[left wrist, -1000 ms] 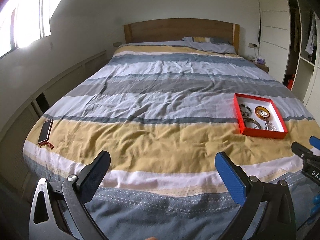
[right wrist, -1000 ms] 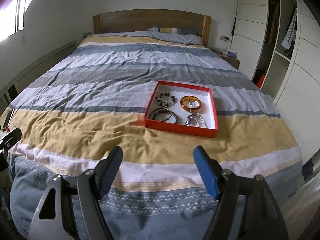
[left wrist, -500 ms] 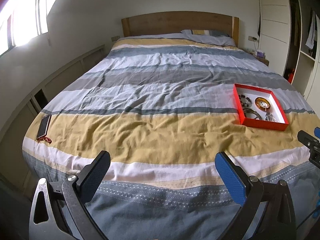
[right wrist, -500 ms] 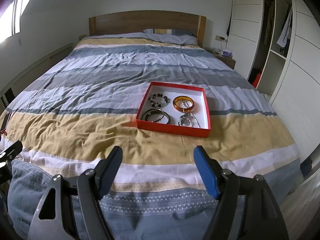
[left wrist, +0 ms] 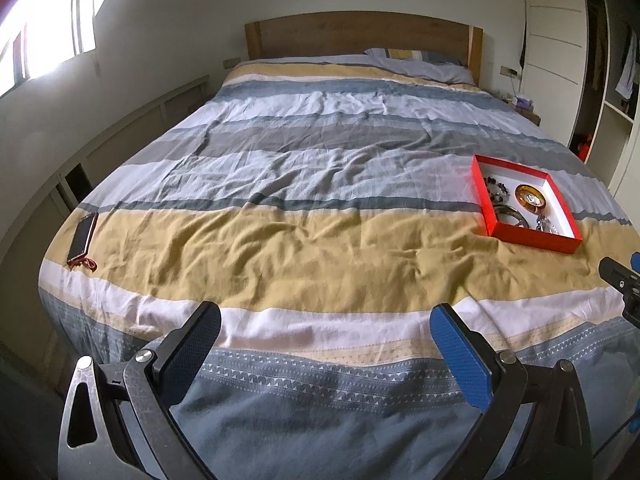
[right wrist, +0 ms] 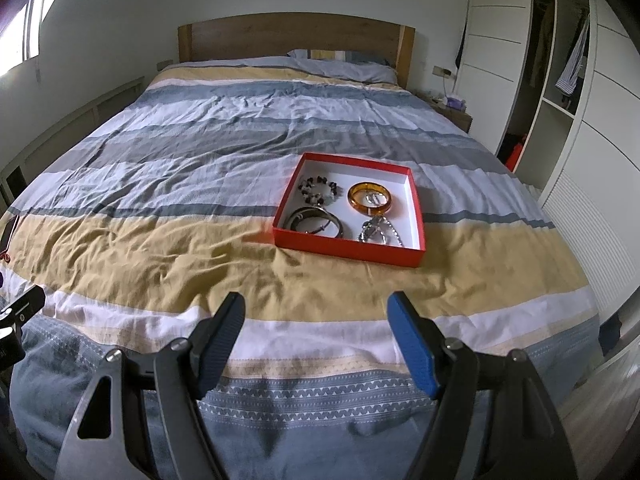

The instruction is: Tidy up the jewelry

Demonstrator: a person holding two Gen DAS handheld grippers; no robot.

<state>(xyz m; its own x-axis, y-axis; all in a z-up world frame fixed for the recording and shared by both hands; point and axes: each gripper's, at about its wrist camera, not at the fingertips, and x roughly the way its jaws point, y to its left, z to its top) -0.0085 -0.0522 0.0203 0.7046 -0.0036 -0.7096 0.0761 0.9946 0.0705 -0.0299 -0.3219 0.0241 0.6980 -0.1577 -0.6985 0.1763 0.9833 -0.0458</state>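
Observation:
A red tray with a white inside lies on the striped bed. It also shows at the right in the left wrist view. In it lie a beaded bracelet, an amber bangle, dark metal bangles and a silver chain piece. My right gripper is open and empty, well short of the tray, over the foot of the bed. My left gripper is open and empty, further left over the foot of the bed.
A phone with a red cord lies at the bed's left edge. A wooden headboard and pillow are at the far end. A wardrobe with open shelves stands on the right, a low ledge along the left wall.
Both grippers have drawn back and risen a little, so the bed and tray look smaller and farther. Both stay open and empty.

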